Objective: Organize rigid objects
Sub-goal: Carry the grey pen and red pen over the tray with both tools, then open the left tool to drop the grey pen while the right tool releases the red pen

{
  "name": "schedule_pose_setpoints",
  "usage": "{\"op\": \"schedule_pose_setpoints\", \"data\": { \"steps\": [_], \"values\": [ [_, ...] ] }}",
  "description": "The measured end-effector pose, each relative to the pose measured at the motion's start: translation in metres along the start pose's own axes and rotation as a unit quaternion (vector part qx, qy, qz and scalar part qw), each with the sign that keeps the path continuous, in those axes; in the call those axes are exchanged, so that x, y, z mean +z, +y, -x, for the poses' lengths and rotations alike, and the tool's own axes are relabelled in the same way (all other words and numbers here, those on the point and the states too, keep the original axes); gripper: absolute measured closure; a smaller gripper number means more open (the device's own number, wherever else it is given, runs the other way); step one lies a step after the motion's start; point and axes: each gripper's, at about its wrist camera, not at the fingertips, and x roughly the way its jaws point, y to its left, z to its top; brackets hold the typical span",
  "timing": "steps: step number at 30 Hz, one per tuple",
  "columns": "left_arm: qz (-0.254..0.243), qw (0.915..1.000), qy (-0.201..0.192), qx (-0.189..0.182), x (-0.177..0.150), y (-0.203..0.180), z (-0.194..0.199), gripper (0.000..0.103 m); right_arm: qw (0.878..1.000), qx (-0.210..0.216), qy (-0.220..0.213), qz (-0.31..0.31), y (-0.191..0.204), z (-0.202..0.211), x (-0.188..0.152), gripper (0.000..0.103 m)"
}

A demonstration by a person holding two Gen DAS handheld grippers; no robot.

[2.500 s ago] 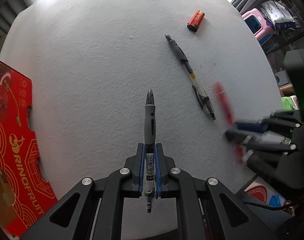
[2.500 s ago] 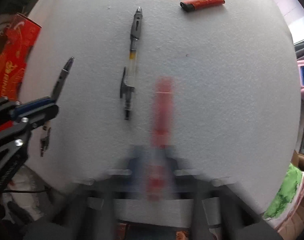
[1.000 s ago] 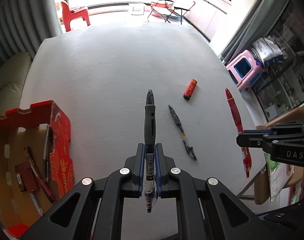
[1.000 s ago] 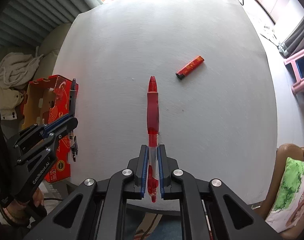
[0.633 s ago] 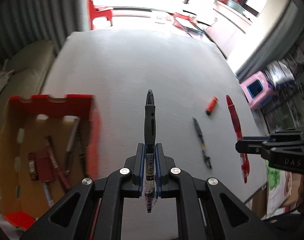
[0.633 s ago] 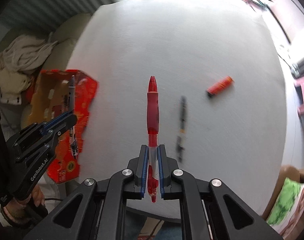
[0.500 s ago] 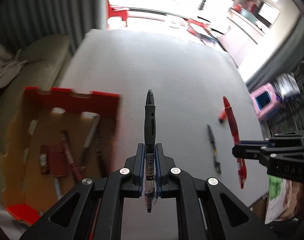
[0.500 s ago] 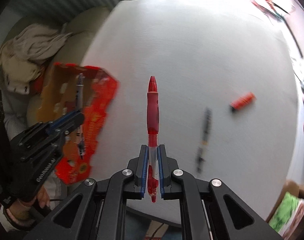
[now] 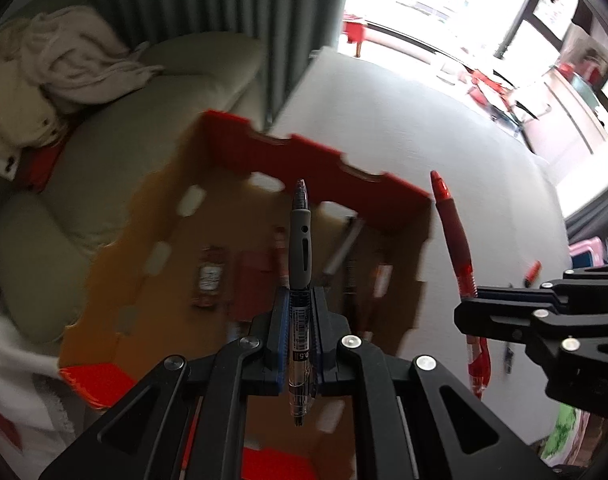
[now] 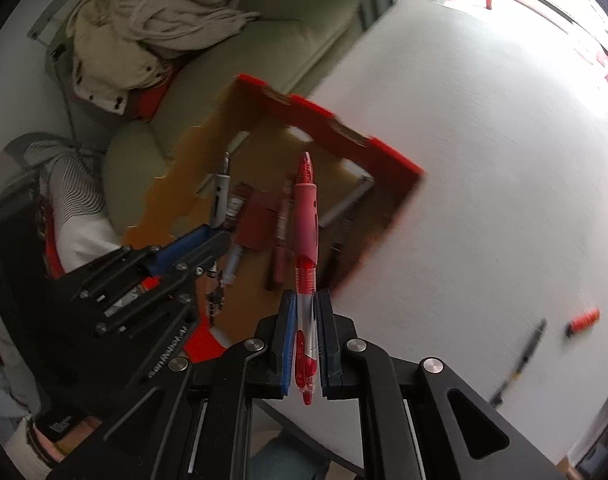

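Two grippers, each clamped on a pen: left gripper (image 9: 299, 334) on a grey pen (image 9: 299, 240), right gripper (image 10: 306, 340) on a red pen (image 10: 306, 216), both tips toward 12 o'clock over the open red box (image 9: 320, 156). Box sits at the white table's (image 10: 484, 160) edge, blurred pens inside. On the table at 4 o'clock in right view: black pen (image 10: 520, 362), small red lighter (image 10: 583, 320).
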Motion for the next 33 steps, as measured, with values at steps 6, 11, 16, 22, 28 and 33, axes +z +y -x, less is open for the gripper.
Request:
{"op": "schedule_pose_setpoints", "data": {
  "steps": [6,11,16,22,28,33],
  "values": [
    [0.026,0.9995,0.004,0.018,0.002,0.024,-0.004,0.093,1.0,0.01,0.003,0.025,0.025,-0.014,0.019,0.092],
    [0.025,0.9994,0.004,0.025,0.008,0.03,-0.008,0.093,1.0,0.014,0.006,0.017,0.026,-0.021,0.029,0.092],
    [0.022,0.9993,0.009,0.028,0.02,0.029,-0.02,0.093,1.0,0.011,0.007,-0.019,0.008,-0.025,0.034,0.092],
    [0.015,0.9992,0.019,0.031,0.033,0.024,-0.036,0.092,0.998,0.011,0.021,-0.052,-0.013,-0.035,0.036,0.092],
    [0.015,0.9986,0.037,0.035,0.035,0.026,-0.051,0.093,0.998,0.008,0.029,-0.052,-0.012,-0.044,0.041,0.092],
    [0.017,0.9978,0.052,0.039,0.032,0.028,-0.061,0.093,0.998,0.011,0.036,-0.053,-0.01,-0.052,0.046,0.092]
  ]
}}
